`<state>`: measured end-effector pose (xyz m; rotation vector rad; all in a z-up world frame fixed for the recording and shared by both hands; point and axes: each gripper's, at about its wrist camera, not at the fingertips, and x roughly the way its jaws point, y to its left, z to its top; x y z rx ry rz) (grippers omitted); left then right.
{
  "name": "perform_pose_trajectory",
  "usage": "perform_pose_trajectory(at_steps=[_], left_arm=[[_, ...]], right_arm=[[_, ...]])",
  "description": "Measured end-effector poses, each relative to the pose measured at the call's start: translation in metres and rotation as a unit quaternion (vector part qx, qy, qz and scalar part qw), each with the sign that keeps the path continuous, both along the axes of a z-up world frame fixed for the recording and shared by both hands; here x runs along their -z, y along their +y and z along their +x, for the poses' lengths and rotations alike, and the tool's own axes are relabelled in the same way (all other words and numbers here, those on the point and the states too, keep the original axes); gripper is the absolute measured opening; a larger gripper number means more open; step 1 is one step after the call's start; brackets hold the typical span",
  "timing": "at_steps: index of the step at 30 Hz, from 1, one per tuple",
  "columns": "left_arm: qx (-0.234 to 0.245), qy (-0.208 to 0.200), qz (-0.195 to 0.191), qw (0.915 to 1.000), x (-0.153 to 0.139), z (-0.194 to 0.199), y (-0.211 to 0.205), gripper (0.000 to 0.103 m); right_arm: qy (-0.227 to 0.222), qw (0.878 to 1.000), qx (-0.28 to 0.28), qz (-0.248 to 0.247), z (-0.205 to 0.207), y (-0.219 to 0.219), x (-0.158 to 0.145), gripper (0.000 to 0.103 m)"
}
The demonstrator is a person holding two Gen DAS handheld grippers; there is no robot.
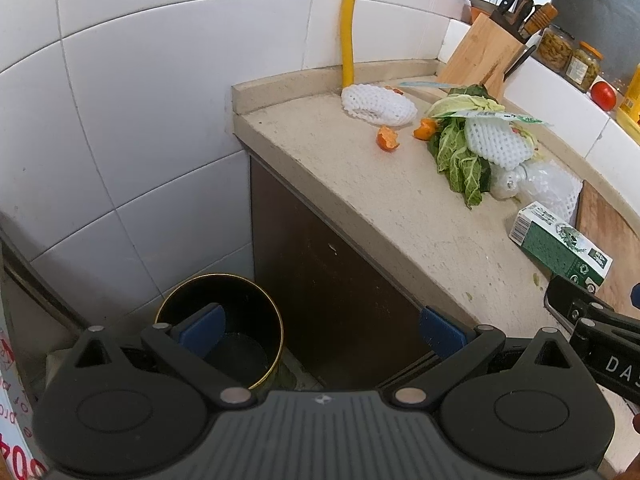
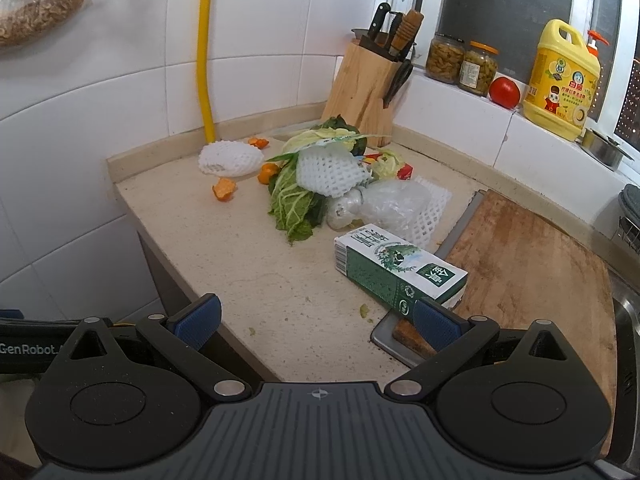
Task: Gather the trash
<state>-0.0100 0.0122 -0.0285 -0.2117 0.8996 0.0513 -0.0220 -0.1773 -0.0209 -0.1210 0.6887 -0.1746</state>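
Trash lies on the beige counter [image 2: 224,248]: a green and white carton [image 2: 396,270] [image 1: 560,246], cabbage leaves [image 2: 294,204] [image 1: 460,156], white foam nets [image 2: 230,159] [image 1: 378,104], orange peels [image 2: 224,190] [image 1: 387,139] and a clear plastic bag [image 2: 390,202]. A black bin [image 1: 224,320] with a gold rim stands on the floor beside the cabinet. My left gripper [image 1: 322,332] hangs open above the bin and cabinet front, holding nothing. My right gripper [image 2: 316,320] is open over the counter's front edge, its right finger close to the carton's near end.
A wooden cutting board [image 2: 528,264] lies right of the carton. At the back stand a knife block [image 2: 364,88], two jars [image 2: 460,60], a tomato [image 2: 505,93] and a yellow detergent jug [image 2: 560,80]. A yellow hose [image 2: 205,48] runs down the tiled wall.
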Motion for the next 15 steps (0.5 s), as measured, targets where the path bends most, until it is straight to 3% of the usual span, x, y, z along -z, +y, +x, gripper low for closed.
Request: perform_pose_trajectory(at_steps=[15], left_arm=[[0.004, 0.002, 0.006, 1.0000, 0.0019, 0.0001, -0.0051, 0.100]], right_arm=[[0.002, 1.000, -0.001, 0.004, -0.0029, -0.0043, 0.0011, 0.103]])
